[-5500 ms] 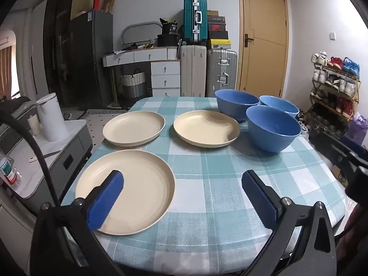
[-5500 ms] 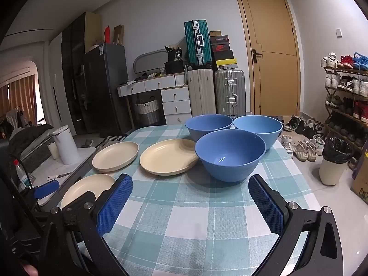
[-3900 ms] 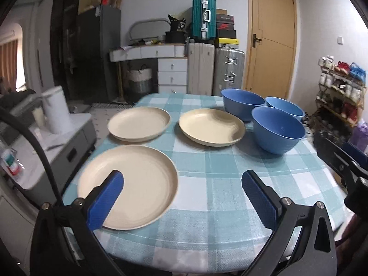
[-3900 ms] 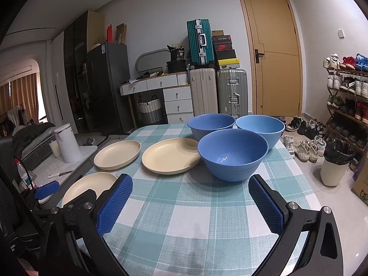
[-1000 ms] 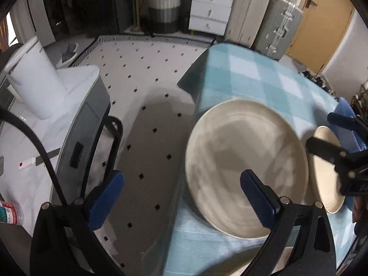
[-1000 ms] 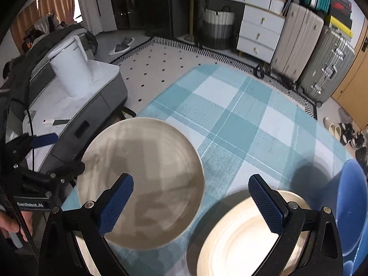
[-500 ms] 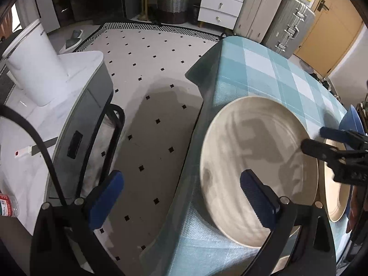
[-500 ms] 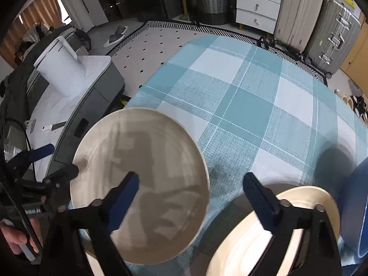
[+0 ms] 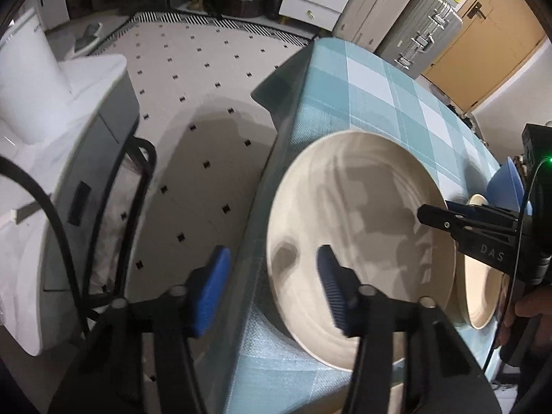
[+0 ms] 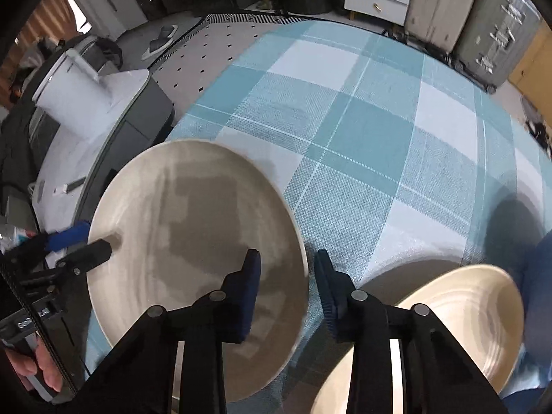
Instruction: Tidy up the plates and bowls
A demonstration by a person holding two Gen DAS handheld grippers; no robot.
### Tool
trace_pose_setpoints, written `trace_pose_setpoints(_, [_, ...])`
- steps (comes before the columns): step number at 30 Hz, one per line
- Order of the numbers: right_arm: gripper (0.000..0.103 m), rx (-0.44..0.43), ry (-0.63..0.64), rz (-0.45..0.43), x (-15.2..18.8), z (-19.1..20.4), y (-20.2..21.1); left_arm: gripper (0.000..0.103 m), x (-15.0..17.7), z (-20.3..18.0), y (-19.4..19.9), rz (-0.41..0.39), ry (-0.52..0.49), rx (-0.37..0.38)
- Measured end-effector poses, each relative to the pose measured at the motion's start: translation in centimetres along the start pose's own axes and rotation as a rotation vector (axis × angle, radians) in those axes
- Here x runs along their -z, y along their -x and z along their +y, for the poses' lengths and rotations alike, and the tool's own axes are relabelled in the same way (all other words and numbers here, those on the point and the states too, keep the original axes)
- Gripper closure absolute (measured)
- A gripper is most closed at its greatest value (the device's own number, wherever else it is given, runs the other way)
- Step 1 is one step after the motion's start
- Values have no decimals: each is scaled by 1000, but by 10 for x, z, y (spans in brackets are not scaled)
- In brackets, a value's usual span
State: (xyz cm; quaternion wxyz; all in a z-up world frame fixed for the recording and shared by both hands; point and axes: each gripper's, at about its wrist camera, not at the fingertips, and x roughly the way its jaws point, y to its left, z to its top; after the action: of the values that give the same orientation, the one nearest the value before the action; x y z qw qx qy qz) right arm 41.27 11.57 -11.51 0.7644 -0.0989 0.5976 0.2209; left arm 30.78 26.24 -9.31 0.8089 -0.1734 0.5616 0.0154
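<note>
While the left tool (image 9: 270,277) points steeply down at the table (image 9: 362,79) edge, its jaws are closing, and they straddle the near rim of the big cream plate (image 9: 362,214): one blue pad hangs outside past the table edge over the tiled floor (image 9: 193,79), the other sits over the plate's inner surface. Neither pad clearly presses the rim yet. Beyond this tool's right finger, the right tool (image 9: 445,214) reaches in over the plate's far rim. A second cream plate (image 9: 483,293) lies just past it, with a blue bowl (image 9: 503,183) farther along. A hand (image 9: 528,307) shows at the frame edge.

Switching to the right wrist view, the right tool (image 10: 286,283) is closing as well. The same cream plate (image 10: 193,214) has its rim in the gap, left pad over the plate's inside, right pad over the checked cloth just outside; contact is not clear through the blur. Across the plate from this tool, the left tool (image 10: 81,243) stands at the opposite rim, one finger over the plate. To this tool's right lies the second plate (image 10: 459,310), with the blue bowl (image 10: 538,276) beyond it.
</note>
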Motion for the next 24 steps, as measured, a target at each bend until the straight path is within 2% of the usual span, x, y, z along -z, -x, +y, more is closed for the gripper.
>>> trace_pose_setpoints(3, [74, 10, 4, 2, 1, 1, -2, 62, 1, 0, -1, 3, -5, 8])
trace_pose_setpoints(5, [77, 5, 0, -6, 2, 0, -2, 63, 1, 2, 0, 1, 7, 9])
trace_pose_setpoints(7, [82, 0, -8, -13, 3, -2, -1, 69, 0, 3, -1, 3, 19, 20])
trace_pose_setpoints(11, [82, -12, -28, -10, 2, -3, -2, 80, 2, 2, -4, 17, 5, 16])
trace_pose_setpoints(13, [83, -11, -28, -12, 3, -3, -2, 89, 3, 2, -5, 22, 12, 24])
trace_pose_setpoints(18, [87, -6, -42, -25, 5, -4, 1, 94, 4, 3, -2, 2, 14, 21])
trace_pose_setpoints(24, [90, -10, -75, -31, 6, -10, 6, 95, 4, 4, -4, 38, 19, 50])
